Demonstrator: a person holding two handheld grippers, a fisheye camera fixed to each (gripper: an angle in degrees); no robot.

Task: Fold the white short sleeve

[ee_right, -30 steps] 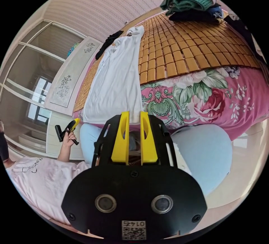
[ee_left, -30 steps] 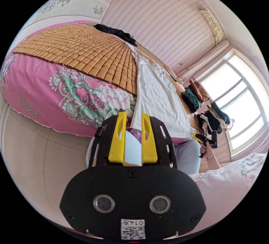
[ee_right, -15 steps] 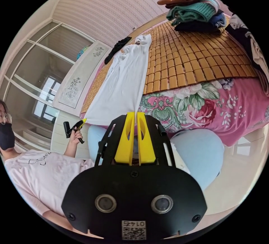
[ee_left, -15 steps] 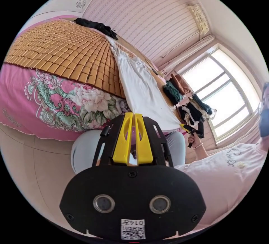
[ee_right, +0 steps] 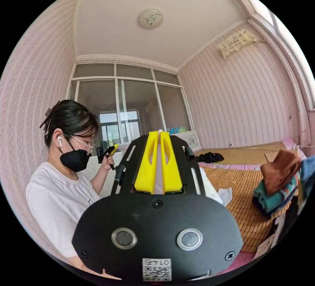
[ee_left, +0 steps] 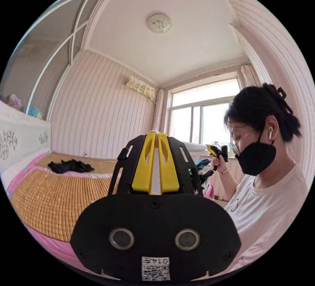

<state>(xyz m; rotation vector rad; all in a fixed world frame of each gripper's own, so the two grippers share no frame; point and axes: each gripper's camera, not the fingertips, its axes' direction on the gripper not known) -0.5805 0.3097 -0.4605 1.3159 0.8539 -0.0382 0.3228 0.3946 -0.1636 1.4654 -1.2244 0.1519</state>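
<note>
Two grippers are seen raised, cameras tilted toward the ceiling. The bed (ee_left: 49, 197), covered by a bamboo mat, is spread at 8 o'clock in the left gripper view and at 4 o'clock in the right gripper view. The white short sleeve (ee_right: 215, 194) is glimpsed hanging behind the right gripper (ee_right: 159, 135), a thin white strip being pinched between its nearly closed jaws. The left gripper (ee_left: 155, 135) is likewise closed on a white strip (ee_left: 156, 174) of the same garment. The shirt is judged to hang below both grippers, its long axis downward toward the mat, so lowering it forward appears next; neither hand seems nearer.
</note>
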